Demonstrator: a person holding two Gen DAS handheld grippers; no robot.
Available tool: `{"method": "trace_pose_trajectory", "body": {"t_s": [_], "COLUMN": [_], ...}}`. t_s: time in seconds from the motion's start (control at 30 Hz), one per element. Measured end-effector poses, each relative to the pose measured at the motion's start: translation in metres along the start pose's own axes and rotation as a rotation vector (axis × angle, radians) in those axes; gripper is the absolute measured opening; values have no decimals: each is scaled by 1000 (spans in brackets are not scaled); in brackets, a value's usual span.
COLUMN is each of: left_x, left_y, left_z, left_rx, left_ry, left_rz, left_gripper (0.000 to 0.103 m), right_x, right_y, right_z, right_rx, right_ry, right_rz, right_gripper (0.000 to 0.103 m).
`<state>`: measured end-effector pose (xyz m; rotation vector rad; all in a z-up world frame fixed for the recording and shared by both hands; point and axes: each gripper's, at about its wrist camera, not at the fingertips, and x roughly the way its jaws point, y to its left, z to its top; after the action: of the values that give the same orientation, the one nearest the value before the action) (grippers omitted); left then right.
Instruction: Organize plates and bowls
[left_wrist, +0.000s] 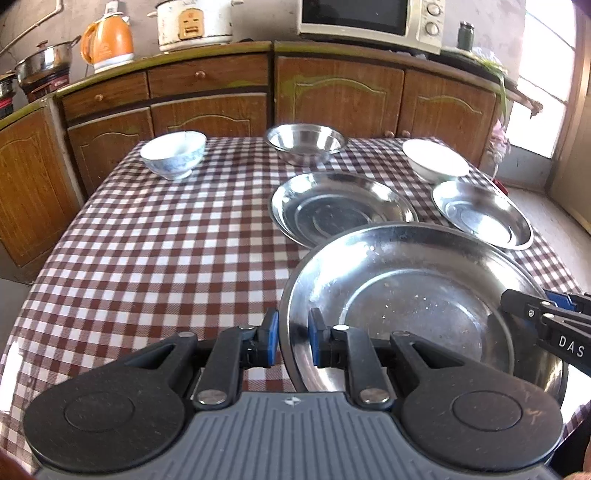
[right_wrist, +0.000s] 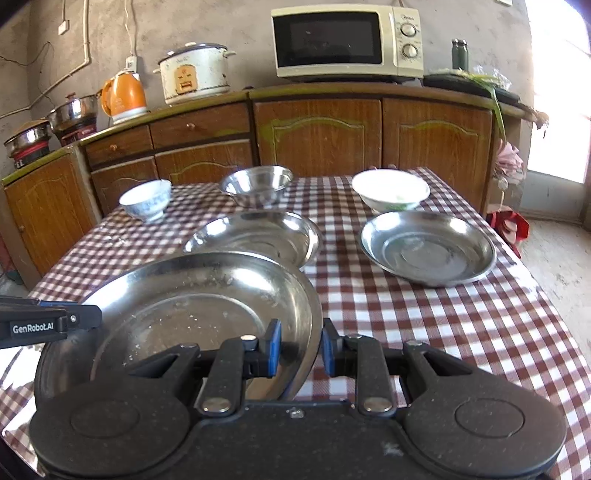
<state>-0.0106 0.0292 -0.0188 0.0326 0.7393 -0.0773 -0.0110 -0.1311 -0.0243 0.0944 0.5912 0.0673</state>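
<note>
A large steel plate (left_wrist: 413, 295) is held above the checked table between both grippers. My left gripper (left_wrist: 293, 338) is shut on its left rim. My right gripper (right_wrist: 301, 345) is shut on its right rim, and the plate also shows in the right wrist view (right_wrist: 192, 295). Behind it lie a second steel plate (left_wrist: 341, 206) and a smaller steel plate (left_wrist: 480, 214). At the back stand a blue-patterned bowl (left_wrist: 173, 153), a steel bowl (left_wrist: 304, 142) and a white bowl (left_wrist: 434, 158).
The table (left_wrist: 147, 258) has a red-and-white checked cloth. Wooden cabinets (left_wrist: 332, 92) stand close behind it, with a microwave (left_wrist: 369, 18), a rice cooker (left_wrist: 194, 24) and an orange kettle (left_wrist: 109, 42) on top.
</note>
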Motion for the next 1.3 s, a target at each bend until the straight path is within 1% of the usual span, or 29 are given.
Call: {"method": "trace_pose_trajectory", "body": {"t_s": [0.27, 0.53, 1.3], "left_x": [14, 26, 41], "left_y": [-13, -17, -16], "left_z": [-13, -19, -25], "left_rx": [40, 57, 69], "left_ry": [55, 94, 141], "left_rz": [-8, -8, 13], "left_gripper": [19, 19, 20], "right_x": [8, 18, 35], "right_y": [-15, -22, -20], "right_z": [-14, -25, -33], "right_rx": [17, 25, 13], "right_ry": [48, 85, 127], "right_rz": [-23, -33, -40], "right_gripper": [30, 30, 29]}}
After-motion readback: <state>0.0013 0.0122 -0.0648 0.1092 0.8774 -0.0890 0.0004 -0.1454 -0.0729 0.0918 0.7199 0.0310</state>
